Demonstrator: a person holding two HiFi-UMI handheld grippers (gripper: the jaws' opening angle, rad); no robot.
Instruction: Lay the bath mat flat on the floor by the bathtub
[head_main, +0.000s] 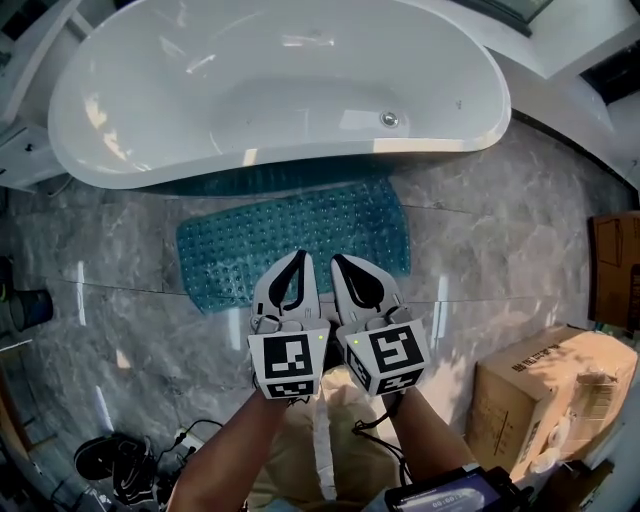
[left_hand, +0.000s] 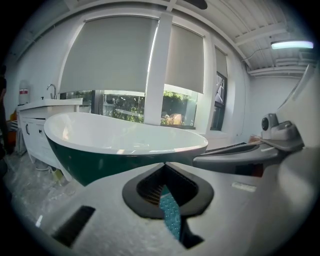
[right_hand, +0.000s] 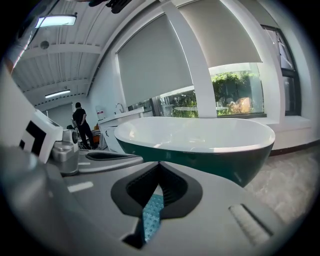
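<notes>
The teal studded bath mat (head_main: 330, 235) lies spread flat on the grey marble floor, along the near side of the white bathtub (head_main: 280, 160). My left gripper (head_main: 298, 256) and right gripper (head_main: 340, 262) are held side by side above the mat's near edge, tips pointing at the tub. Both are shut with nothing in them. In the left gripper view a strip of the mat (left_hand: 170, 215) shows through the gap behind the closed jaws, with the tub (left_hand: 100, 160) ahead. The right gripper view shows the same: the mat (right_hand: 151, 212) below, the tub (right_hand: 210, 155) ahead.
A cardboard box (head_main: 540, 400) stands on the floor at the right, a brown box (head_main: 615, 265) beyond it. Black shoes and cables (head_main: 120, 465) lie at the lower left. A person (right_hand: 80, 122) stands far off by a white vanity (left_hand: 35, 125).
</notes>
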